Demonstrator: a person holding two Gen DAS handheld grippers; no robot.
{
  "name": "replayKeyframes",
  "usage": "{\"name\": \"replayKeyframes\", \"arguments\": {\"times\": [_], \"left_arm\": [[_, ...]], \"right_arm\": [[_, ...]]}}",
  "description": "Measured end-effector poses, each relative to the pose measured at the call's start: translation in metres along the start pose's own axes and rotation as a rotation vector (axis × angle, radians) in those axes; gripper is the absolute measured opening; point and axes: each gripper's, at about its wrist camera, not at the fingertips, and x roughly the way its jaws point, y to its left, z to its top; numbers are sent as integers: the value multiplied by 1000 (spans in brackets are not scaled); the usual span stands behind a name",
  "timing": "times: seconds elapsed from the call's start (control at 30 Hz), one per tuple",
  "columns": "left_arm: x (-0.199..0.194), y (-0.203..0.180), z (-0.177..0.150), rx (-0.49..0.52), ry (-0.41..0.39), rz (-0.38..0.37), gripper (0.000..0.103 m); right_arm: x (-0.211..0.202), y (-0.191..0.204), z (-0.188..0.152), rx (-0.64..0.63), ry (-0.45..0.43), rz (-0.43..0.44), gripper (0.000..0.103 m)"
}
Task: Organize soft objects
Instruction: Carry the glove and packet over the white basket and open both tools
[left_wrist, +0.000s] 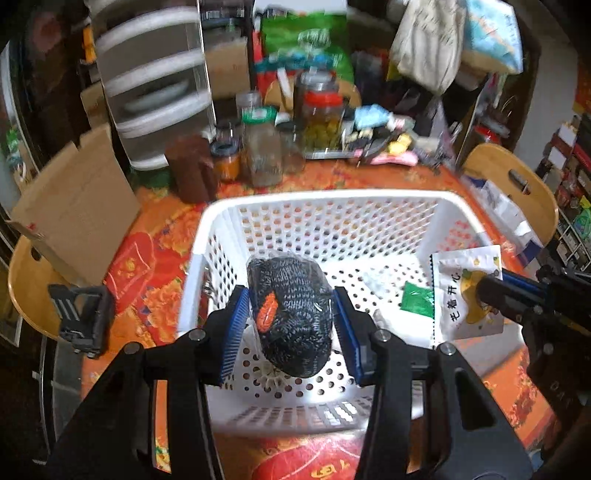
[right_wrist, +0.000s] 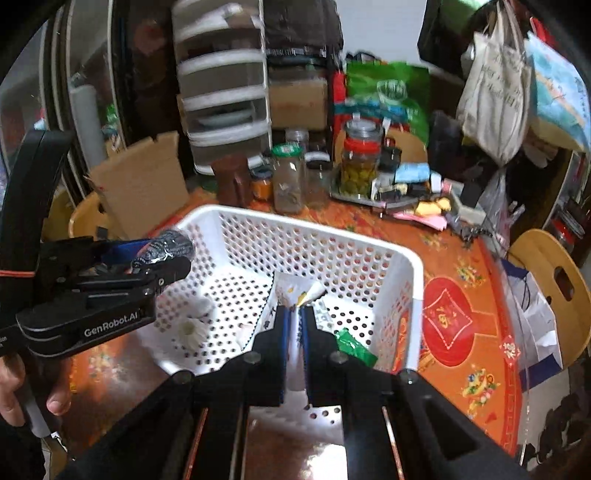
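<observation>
A white perforated laundry basket sits on the orange patterned tablecloth, with jars and clutter at the far side. Both grippers hang over it.

The left gripper has its blue pads pressed against either side of a black knitted item in clear plastic wrap, held above the basket's near left part. It looks light and squashy, so it should give under the pads; the film is probably slick, so a grip across the thick middle seems safest.

The right gripper has its fingers nearly together, pinching a white printed packet over the basket's right side. That packet appears thin and floppy, likely to droop; holding it well in from an edge suits it.

A small green sachet and a white flower-like piece lie on the basket floor.
</observation>
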Motion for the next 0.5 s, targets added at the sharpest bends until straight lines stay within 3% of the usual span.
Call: {"name": "replayKeyframes", "arguments": {"times": [0.23,0.5], "left_arm": [[63,-2,5,6,142,13,44],[94,-8,4,3,212,10,44]], "right_arm": [[58,-17,6,29,113,-21,6],[85,-18,4,29,180,-23,7]]}}
